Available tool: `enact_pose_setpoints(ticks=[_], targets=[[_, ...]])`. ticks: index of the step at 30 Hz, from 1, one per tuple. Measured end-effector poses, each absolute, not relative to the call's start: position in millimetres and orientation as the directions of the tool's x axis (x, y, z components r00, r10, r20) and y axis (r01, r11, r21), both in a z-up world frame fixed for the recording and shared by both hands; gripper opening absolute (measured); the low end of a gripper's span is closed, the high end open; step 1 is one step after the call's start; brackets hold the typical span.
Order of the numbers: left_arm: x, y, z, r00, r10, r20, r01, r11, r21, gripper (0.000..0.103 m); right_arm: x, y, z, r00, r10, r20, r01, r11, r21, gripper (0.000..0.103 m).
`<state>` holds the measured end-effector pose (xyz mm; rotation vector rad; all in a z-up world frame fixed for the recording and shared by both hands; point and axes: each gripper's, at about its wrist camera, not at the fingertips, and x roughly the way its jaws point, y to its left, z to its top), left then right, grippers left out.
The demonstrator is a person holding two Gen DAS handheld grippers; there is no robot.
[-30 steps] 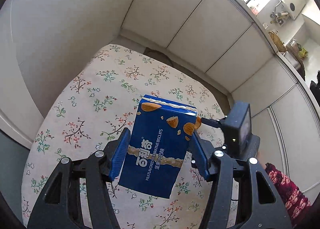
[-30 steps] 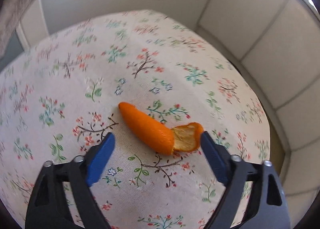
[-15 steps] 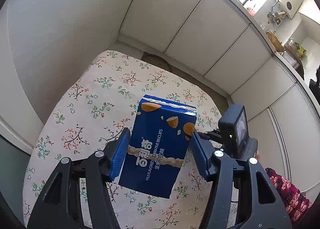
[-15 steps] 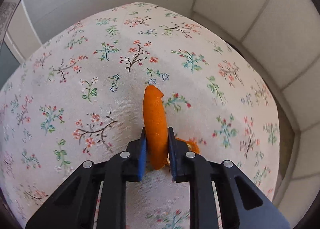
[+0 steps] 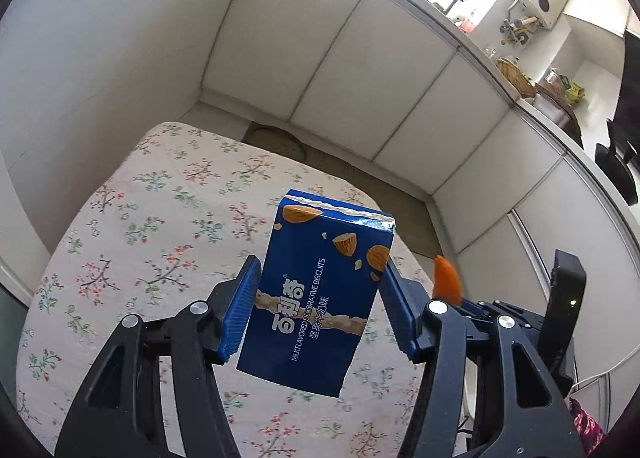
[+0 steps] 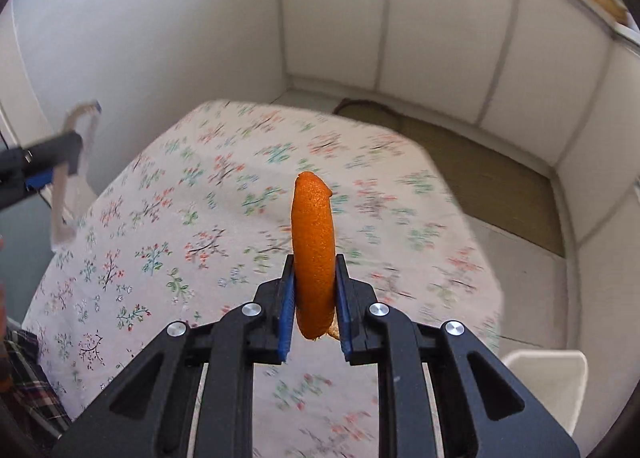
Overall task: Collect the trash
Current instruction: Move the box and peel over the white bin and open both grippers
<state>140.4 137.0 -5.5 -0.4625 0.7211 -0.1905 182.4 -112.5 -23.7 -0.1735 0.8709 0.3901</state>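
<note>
**Both grippers loaded, held above the table**

Left gripper point(image 5: 320, 308): jaws clamped on a blue biscuit box point(image 5: 320, 294), one blue pad on each narrow side. Box is carried clear of the table point(image 5: 132, 218), tilted, top end leaning away from the camera and toward the right. Print shows almonds, white Chinese characters and the words "MILK FLAVORED DECORATIVE BISCUITS". Top flap edge looks torn open.

Right gripper point(image 6: 314, 302): jaws closed tight on a strip of orange peel point(image 6: 313, 254). Peel stands on edge between the pads, curved, its upper end sticking out well past the fingertips; a paler bit of pith shows at the lower end. Peel is off the table, in the air over the cloth.

Same peel appears in the left wrist view as an orange tip just to the right of the box, above the right gripper's black frame.

Table: floral cloth, white ground with small red, green and blue sprigs. White panelled walls stand behind it. A white bin point(image 6: 548, 382) sits at lower right of the right wrist view, beside the table edge; contents not visible.
</note>
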Motion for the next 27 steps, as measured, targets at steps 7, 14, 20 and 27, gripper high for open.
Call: enact_pose_setpoints(ticks=[7,14,20,27], targets=[[152,8,13,0.681,-0.497,-0.537,0.194,0.83,-0.523,0.056,146,-245,26,0.722,0.04,-0.691,-0.093,0.995,-0.04,0.018],[174,-146,29,0.579,-0.619,-0.531,0.379,0.781,-0.496,0.057,123,-383,20,0.699,-0.144,-0.701,0.257,0.965,0.057,0.064],[167,-213,29,0.649,-0.522,-0.554,0.397,0.853,-0.339,0.077,95,-436,29,0.714,-0.266,-0.648,0.417,0.904,0.088,0.094],[127,-212,47,0.768,-0.44,-0.466,0.4,0.897,-0.189,0.096,73,-439,43,0.733,-0.286,-0.617,0.45,0.884,0.124,0.096]])
